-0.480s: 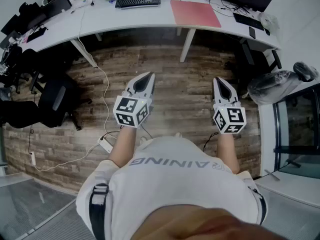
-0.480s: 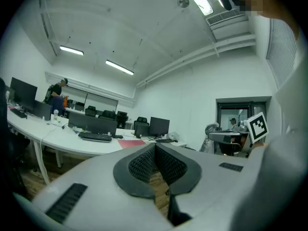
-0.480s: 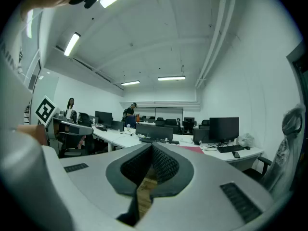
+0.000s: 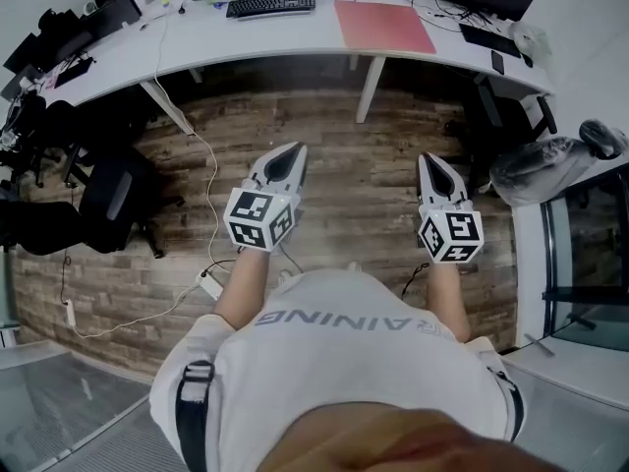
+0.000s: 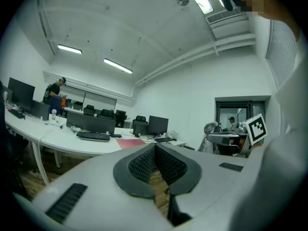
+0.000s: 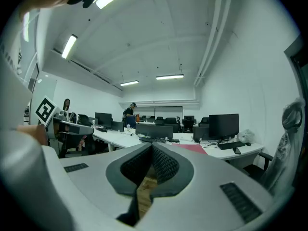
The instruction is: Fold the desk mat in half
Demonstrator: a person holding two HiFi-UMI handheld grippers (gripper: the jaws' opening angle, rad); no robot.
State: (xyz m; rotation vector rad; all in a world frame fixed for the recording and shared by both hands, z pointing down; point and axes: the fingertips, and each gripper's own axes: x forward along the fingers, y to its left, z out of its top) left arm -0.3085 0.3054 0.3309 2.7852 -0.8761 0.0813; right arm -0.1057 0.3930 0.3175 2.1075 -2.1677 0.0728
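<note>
Next to nothing has changed since the earlier frame: the left tongs (image 4: 295, 149) and the right tongs (image 4: 430, 158) hang in much the same spots over the wooden floor (image 4: 344, 146), held out in front of the person. Each pair has its jaws pressed together with nothing between them. The pink desk mat (image 4: 384, 27) lies flat and unfolded on the white table (image 4: 197, 42), just right of the keyboard (image 4: 271, 3) and well apart from both tongs.
</note>
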